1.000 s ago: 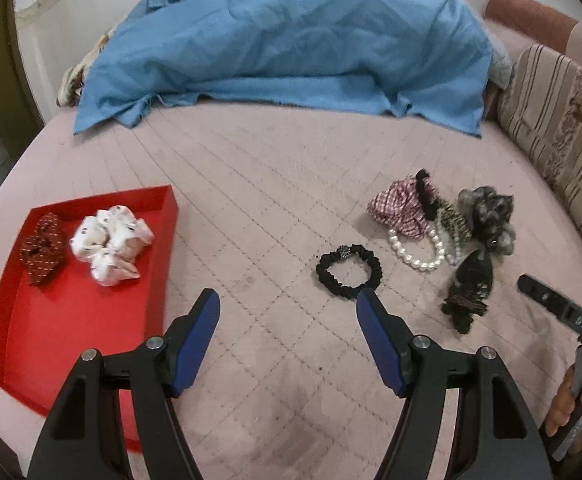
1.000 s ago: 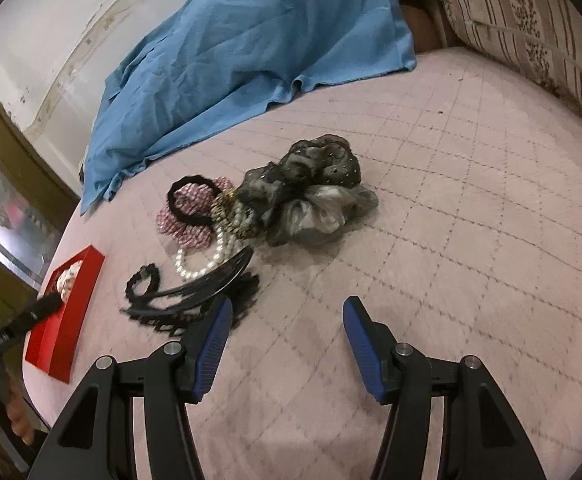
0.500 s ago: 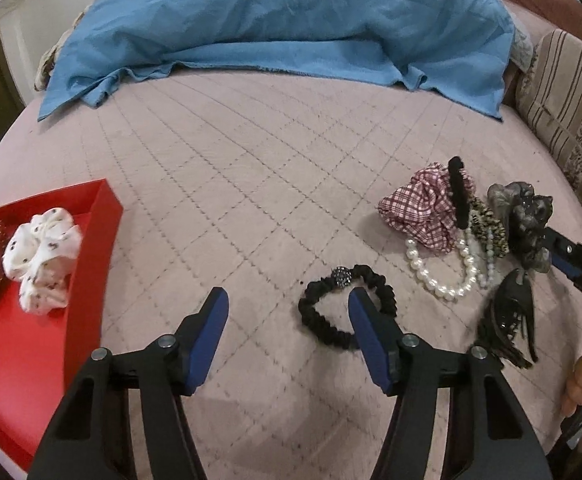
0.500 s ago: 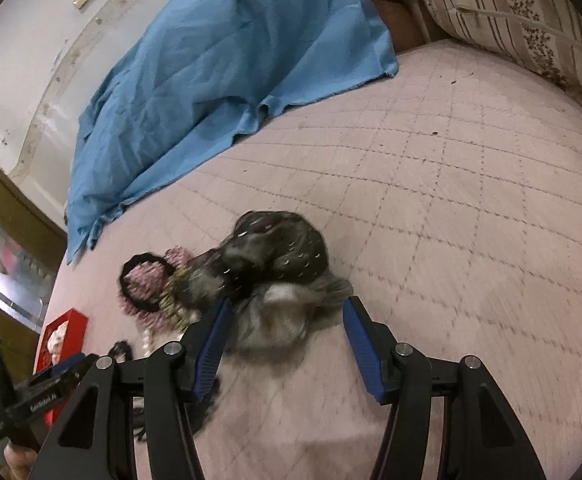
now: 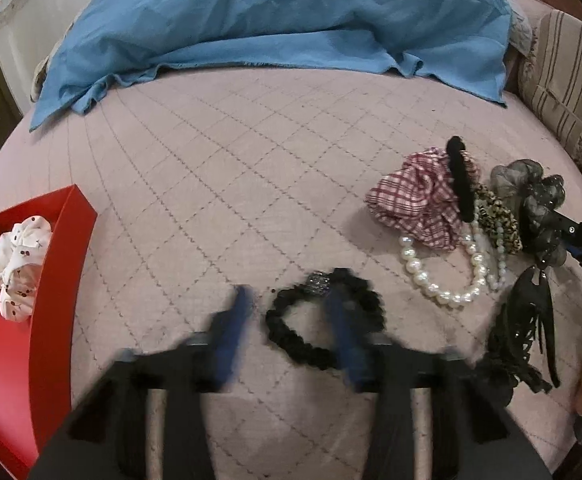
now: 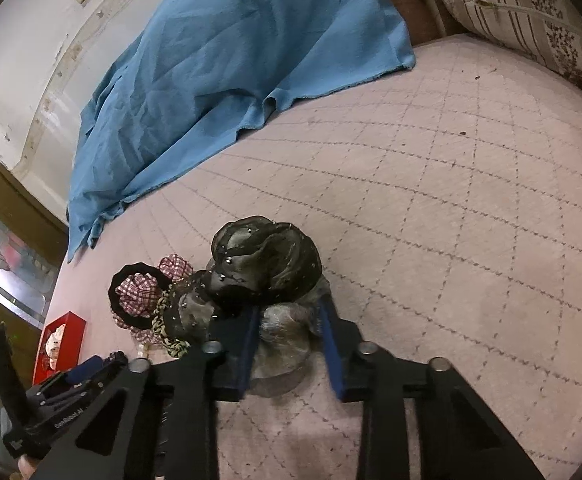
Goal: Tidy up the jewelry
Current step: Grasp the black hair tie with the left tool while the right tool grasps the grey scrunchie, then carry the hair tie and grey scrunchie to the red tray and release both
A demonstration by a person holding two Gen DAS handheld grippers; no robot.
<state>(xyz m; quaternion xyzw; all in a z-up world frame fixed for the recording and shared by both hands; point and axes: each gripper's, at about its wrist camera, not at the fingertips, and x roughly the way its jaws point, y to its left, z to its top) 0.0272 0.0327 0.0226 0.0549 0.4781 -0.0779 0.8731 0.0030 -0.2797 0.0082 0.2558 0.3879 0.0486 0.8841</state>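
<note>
Pink quilted bedspread [image 5: 251,168] under everything, blue blanket [image 5: 291,12] bunched up at the far end. My left claw [image 5: 287,312] is mid-squeeze, jaws closing and blurry, with one side of the black beaded scrunchie [image 5: 323,332] between them, so I can't call it a firm grip yet. My right claw [image 6: 291,340] is closing too, with the grey gauzy scrunchie [image 6: 267,268] bulging between the pads and looking pinched already. Both feel like nothing-weight stuff to me: soft, squishy, no risk of breaking, just floppy, so I'd bite a fat fold of fabric rather than the thin elastic edge. Further out sit the plaid scrunchie [image 5: 415,204], the pearl bracelet [image 5: 443,280], which I'd guess is slippery, and a black hair claw [image 5: 531,320]. Way off left is the red tray [image 5: 63,264], with a white scrunchie [image 5: 17,264] already in it. Versus a second ago: both claws were wide open and hovering short of the pile; now they're down on their targets and clamping.
</note>
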